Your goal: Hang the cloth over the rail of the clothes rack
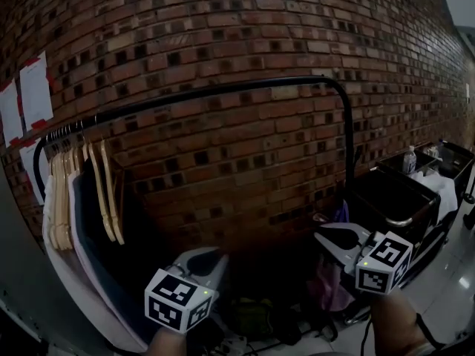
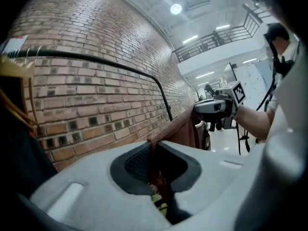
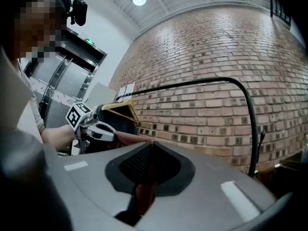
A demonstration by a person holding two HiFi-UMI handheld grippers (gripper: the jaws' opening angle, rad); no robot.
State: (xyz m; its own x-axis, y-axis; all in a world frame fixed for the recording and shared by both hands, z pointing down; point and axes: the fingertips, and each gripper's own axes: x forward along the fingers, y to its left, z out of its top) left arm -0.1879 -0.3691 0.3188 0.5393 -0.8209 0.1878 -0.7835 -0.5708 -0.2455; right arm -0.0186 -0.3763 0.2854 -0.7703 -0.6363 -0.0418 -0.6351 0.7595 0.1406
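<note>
Cloth clamped in jaws, head view murky

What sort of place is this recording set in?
Probably a large indoor hall, perhaps a lab or studio: a long brick wall, a clothes rack with wooden hangers against it, and a railed upper gallery under ceiling lights.

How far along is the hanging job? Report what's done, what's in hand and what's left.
Done: the cloth is picked up, with the left claw and right claw each shut on an edge. In hand: it is stretched between the two claws, lower than the rack's black rail. Left: lay it over that rail. The cloth is not over it yet.
</note>
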